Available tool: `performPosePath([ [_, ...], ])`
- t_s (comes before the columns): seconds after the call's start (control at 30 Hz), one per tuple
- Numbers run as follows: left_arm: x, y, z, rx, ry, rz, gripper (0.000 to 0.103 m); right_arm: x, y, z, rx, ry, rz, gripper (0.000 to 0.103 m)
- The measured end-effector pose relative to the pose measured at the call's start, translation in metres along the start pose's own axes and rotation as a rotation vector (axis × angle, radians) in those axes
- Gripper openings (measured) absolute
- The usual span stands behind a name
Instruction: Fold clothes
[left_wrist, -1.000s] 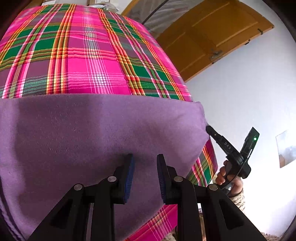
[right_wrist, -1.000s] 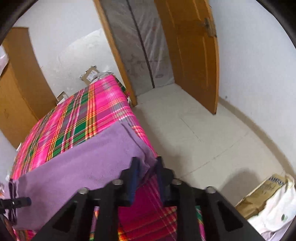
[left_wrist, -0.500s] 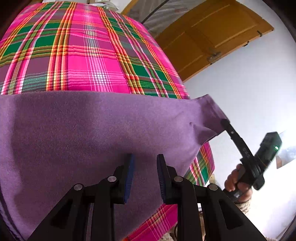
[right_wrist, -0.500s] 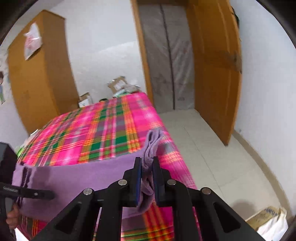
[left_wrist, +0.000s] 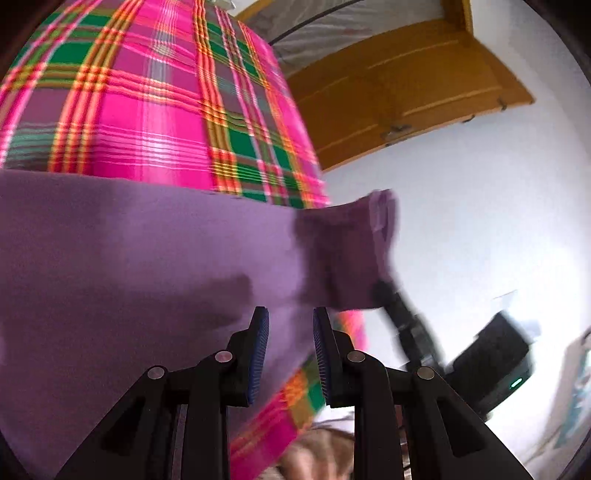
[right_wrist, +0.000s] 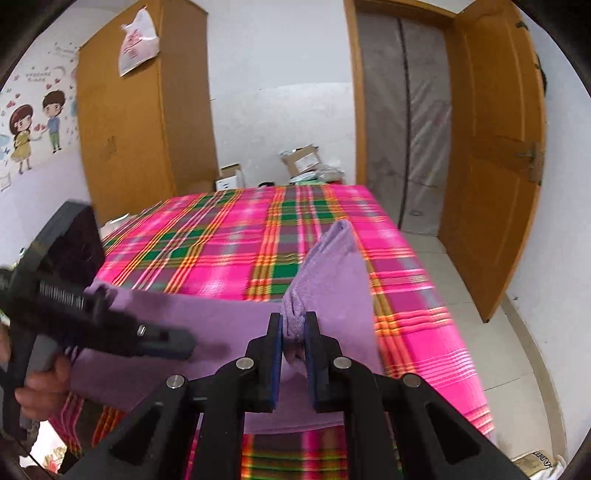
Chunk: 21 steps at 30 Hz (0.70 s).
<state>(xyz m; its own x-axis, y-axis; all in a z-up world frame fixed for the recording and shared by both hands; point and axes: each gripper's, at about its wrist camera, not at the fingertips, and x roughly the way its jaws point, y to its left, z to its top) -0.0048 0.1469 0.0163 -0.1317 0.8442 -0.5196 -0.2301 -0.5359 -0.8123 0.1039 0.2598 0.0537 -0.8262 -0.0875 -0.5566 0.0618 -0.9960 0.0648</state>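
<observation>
Bed: a pink, green and orange plaid cover (right_wrist: 229, 251) spreads ahead of both pairs of fingers.
Purple garment (left_wrist: 122, 258): lies across the near part of the bed, under and ahead of the left fingers; 1 corner is lifted off the cover.
Right gripper (right_wrist: 294, 332): its 2 fingers are clamped on that raised, bunched corner.
Left gripper (left_wrist: 290, 332): its 2 fingers stand a narrow gap apart over the cloth; whether they pinch it, cannot tell.
</observation>
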Motion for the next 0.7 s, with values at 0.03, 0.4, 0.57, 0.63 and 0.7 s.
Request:
performPosePath([
  [0.03,0.000,-0.001,0.001,-0.009,-0.002,-0.016,0.032,0.000,0.003,-0.004,-0.001,0.006,0.011,0.011],
  [0.4,0.018,0.004,0.012,-0.106,0.020,-0.098,0.032,0.013,0.027,-0.032,-0.030,0.072,0.046,0.011],
  [0.57,0.029,0.007,0.016,-0.132,0.044,-0.073,0.032,0.010,0.033,-0.033,-0.039,0.064,0.065,0.011],
  [0.63,0.026,0.006,0.016,-0.132,0.034,-0.074,0.032,0.008,0.036,-0.033,-0.041,0.060,0.072,0.011],
  [0.7,0.023,0.006,0.016,-0.133,0.024,-0.075,0.032,0.006,0.039,-0.032,-0.043,0.056,0.081,0.011],
])
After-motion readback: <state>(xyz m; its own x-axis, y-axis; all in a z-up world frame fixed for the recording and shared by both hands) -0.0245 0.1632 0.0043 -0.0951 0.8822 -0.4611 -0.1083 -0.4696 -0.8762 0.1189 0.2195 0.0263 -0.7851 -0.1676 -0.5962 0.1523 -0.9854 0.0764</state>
